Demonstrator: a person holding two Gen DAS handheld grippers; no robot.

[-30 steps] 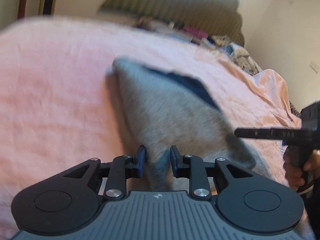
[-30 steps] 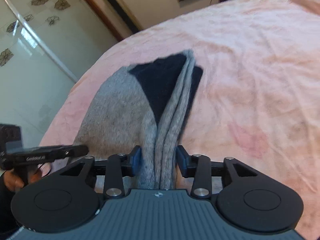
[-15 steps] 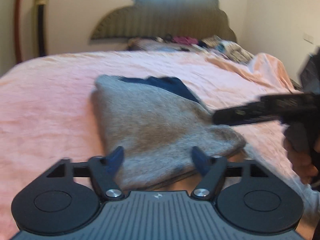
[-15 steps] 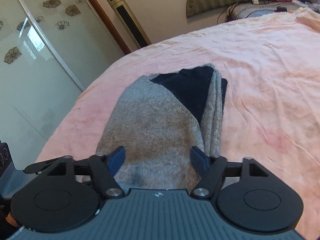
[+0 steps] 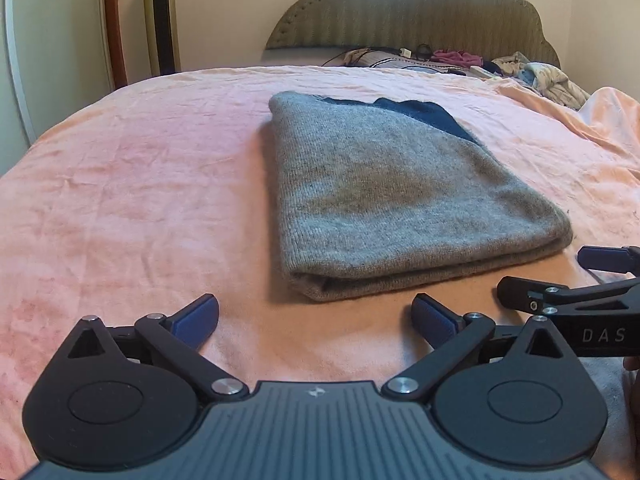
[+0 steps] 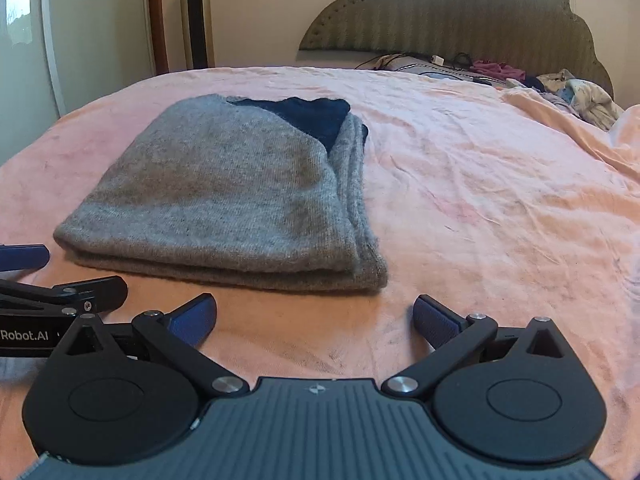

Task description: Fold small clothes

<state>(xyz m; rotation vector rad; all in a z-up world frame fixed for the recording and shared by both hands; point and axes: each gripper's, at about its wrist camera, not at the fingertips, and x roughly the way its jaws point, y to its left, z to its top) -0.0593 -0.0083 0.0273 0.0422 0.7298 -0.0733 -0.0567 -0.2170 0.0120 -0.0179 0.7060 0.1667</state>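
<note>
A grey knit sweater (image 5: 392,200) with a dark navy part at its far end lies folded flat on the pink bedsheet (image 5: 140,200). My left gripper (image 5: 314,308) hovers just short of its near edge, jaws opening wide with nothing between them. In the right wrist view the same sweater (image 6: 224,200) sits left of centre. My right gripper (image 6: 315,306) stands in front of its near right corner, jaws also opening and empty. Each gripper shows at the edge of the other's view: right fingers (image 5: 520,294), left fingers (image 6: 100,288).
The pink sheet (image 6: 480,200) spreads wide on both sides of the sweater. A pile of loose clothes (image 5: 536,74) and cables lie at the padded headboard (image 5: 420,12). A gold tower fan (image 5: 160,20) and a glass sliding door stand beyond the bed's left side.
Both grippers were shut on the sweater's near edge. They have opened, let it go and drawn back. The sweater has settled flat and folded on the sheet.
</note>
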